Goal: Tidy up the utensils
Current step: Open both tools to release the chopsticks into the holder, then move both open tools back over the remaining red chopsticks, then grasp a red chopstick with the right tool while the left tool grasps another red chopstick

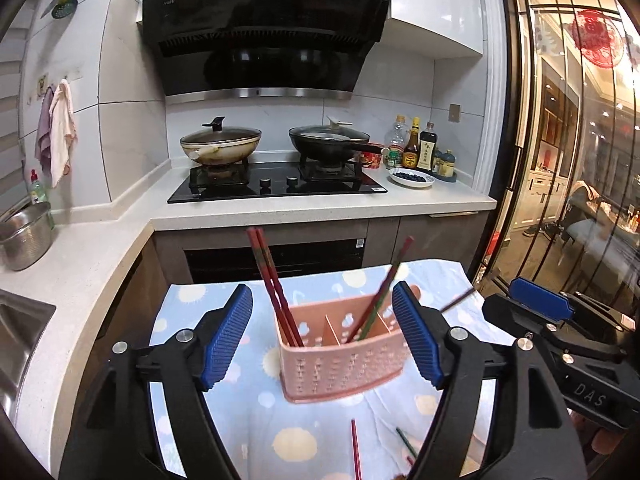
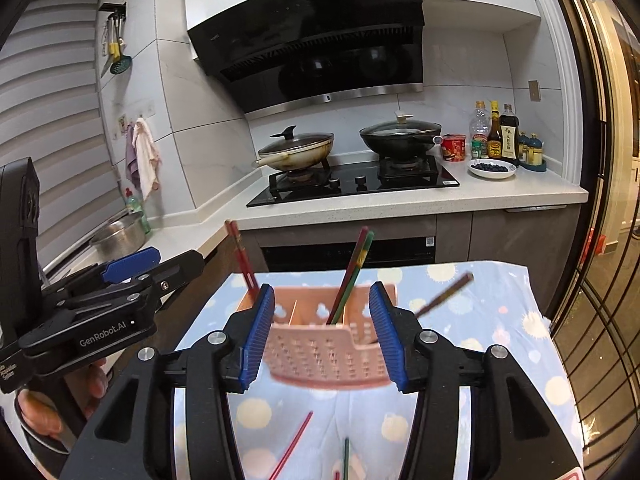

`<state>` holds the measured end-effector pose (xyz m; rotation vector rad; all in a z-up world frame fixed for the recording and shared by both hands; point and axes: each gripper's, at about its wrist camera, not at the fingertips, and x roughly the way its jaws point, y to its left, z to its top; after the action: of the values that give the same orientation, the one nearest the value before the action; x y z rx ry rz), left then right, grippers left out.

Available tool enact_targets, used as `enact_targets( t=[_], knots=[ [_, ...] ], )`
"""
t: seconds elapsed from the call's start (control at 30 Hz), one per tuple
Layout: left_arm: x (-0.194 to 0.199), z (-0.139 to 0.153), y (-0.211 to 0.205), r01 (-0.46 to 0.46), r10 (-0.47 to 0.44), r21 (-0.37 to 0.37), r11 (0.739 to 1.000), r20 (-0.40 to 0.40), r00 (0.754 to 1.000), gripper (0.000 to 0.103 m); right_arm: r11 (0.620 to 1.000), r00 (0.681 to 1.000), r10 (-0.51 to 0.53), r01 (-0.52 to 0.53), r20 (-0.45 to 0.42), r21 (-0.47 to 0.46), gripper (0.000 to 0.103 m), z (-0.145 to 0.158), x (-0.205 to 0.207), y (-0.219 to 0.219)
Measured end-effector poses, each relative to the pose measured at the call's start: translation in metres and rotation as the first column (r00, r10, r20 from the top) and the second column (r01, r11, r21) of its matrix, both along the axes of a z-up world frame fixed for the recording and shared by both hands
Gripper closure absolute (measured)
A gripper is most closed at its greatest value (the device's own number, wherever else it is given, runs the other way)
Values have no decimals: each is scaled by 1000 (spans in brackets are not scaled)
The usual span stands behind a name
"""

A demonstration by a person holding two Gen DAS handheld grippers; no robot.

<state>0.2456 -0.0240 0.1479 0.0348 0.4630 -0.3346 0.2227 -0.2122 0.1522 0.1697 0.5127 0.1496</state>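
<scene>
A pink perforated utensil holder [image 1: 342,354] stands on a blue patterned cloth [image 1: 224,424]. Two red chopsticks [image 1: 270,280] stand in its left compartment, and a red and a green one [image 1: 380,296] lean in a right compartment. A blurred dark chopstick [image 1: 456,300] sticks out at the holder's right end. My left gripper [image 1: 326,340] is open in front of the holder. My right gripper [image 2: 322,334] is open, its pads either side of the holder [image 2: 324,354]. Loose chopsticks [image 2: 292,446] lie on the cloth near me.
Behind the cloth is a counter [image 1: 320,210] with a gas hob [image 1: 276,184], two lidded woks, sauce bottles [image 1: 420,148] and a bowl of blueberries [image 1: 412,178]. A steel pot [image 1: 24,236] and sink sit left. A glass door [image 1: 560,160] is at right.
</scene>
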Motion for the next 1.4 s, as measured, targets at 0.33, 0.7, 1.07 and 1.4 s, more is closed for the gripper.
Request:
enact_targets(
  t=[0.33,0.7,1.07,1.4],
  knots=[
    [-73,-24,17,-2,3,15,1000,-16,1000,25,994,999,-26,24,-23,-111,55,-26,-89,12],
    [-129,-108,29,-12,21,46,999,-203,979,24,994,984,-48,30,-174,-103,55,-93,-167,-3],
    [-173,-188,28,12,22,86,996,-379,925,24,993,946,-55,20,-320,-113,55,-163,-229,-1],
    [-185,-209,22,33,12,97,995,-427,904,27,994,926,-20,-23,-376,-110,60,-191,-239,13]
  ],
)
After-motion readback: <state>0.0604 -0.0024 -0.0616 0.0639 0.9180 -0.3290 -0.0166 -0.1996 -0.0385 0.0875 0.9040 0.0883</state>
